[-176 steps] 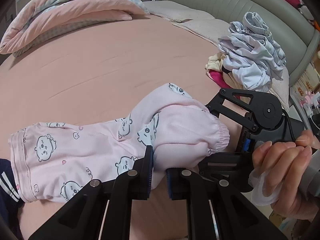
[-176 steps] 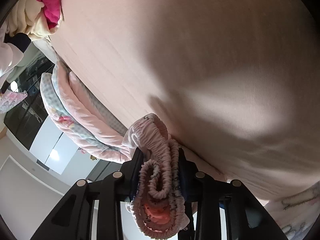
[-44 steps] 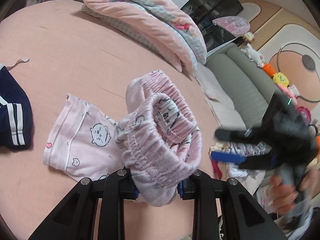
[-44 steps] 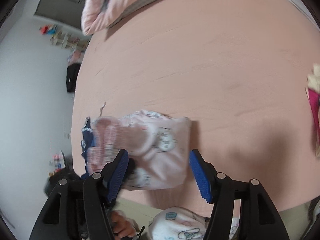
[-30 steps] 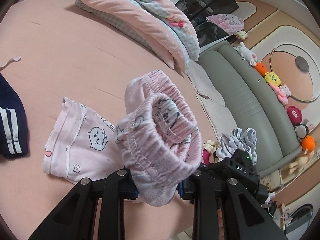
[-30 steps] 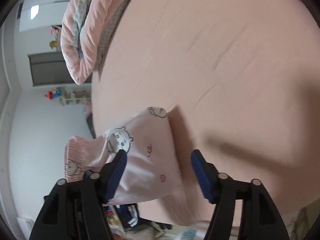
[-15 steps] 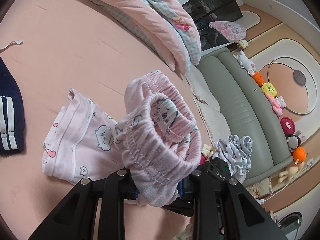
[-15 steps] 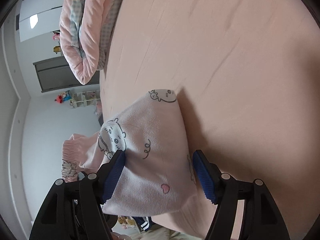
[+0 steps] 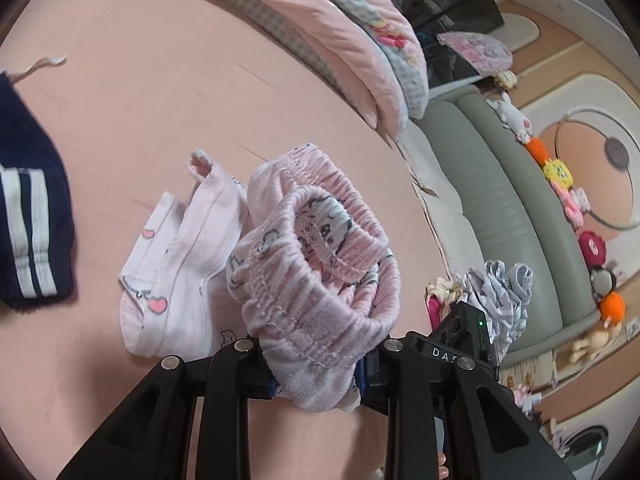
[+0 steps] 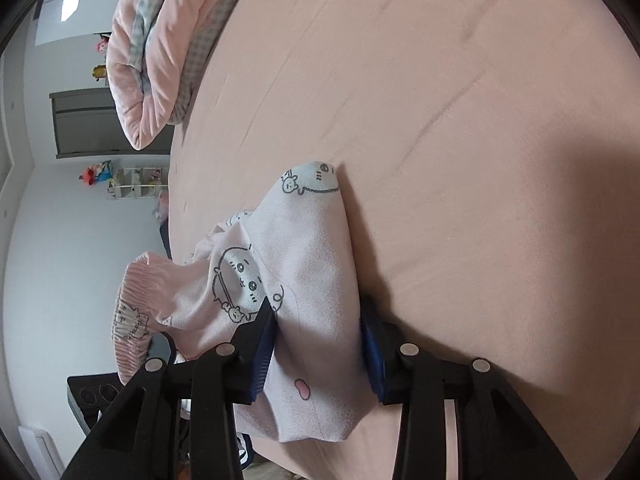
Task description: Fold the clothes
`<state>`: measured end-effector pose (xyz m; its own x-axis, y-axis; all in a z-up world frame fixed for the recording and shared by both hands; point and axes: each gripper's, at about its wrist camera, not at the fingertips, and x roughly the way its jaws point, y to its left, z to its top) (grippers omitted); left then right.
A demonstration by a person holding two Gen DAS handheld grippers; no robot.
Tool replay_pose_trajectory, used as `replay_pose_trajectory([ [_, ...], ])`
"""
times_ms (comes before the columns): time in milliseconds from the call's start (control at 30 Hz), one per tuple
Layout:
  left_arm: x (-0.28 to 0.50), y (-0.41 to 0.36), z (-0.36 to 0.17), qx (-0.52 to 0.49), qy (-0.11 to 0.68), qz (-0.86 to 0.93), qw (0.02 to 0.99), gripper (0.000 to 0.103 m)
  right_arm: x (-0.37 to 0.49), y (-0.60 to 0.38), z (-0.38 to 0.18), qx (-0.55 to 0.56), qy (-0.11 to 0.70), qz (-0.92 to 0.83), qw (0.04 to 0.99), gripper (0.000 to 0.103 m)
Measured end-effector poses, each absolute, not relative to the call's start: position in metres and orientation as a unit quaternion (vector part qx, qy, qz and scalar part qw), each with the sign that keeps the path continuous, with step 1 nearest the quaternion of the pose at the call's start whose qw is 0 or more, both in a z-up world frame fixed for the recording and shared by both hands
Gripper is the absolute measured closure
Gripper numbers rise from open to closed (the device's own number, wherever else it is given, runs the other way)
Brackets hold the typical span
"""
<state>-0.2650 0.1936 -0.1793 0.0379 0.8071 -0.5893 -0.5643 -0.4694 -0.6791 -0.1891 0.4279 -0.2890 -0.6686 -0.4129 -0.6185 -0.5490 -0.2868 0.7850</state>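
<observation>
Gripping the gathered elastic waistband, the left gripper (image 9: 318,376) has its fingers clamped narrowly on the pink pyjama trousers (image 9: 320,280), whose waist bunches up in a ruffled ring above them while the legs trail down onto the pink bed (image 9: 160,92), towards its middle. At the other end, the right gripper (image 10: 320,344) straddles a trouser leg near its hem; its fingers are closing, the cloth lies between them, and the blue pads look to be just meeting the fabric rather than pinching it firmly. A navy garment with white stripes (image 9: 28,216) lies at the bed's left edge, a rolled quilt (image 9: 340,32) along the far edge. Such fleecy fabric is light, limp and not slippery, I judge; it will sag between the holds, so hem and waistband are the sensible places to grasp.
</observation>
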Motion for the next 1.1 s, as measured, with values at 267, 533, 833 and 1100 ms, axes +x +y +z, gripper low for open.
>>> replay_pose_trajectory([
  [267,-0.265,0.206,-0.173,-0.5,-0.057,0.691,0.518,0.079,-0.179,0.429,-0.298,-0.392,0.607,0.69,0.044,0.072],
  [533,-0.271,0.18,-0.177,-0.52,0.043,0.729,0.444,0.065,-0.184,0.423,-0.289,-0.405,0.578,0.705,0.064,0.072],
  [833,-0.265,0.155,-0.142,-0.502,0.049,0.756,0.418,0.043,-0.182,0.423,-0.288,-0.413,0.569,0.708,0.069,0.072],
  [1100,-0.282,0.165,-0.142,-0.543,0.003,0.738,0.4,0.031,-0.184,0.422,-0.286,-0.424,0.557,0.711,0.071,0.072],
])
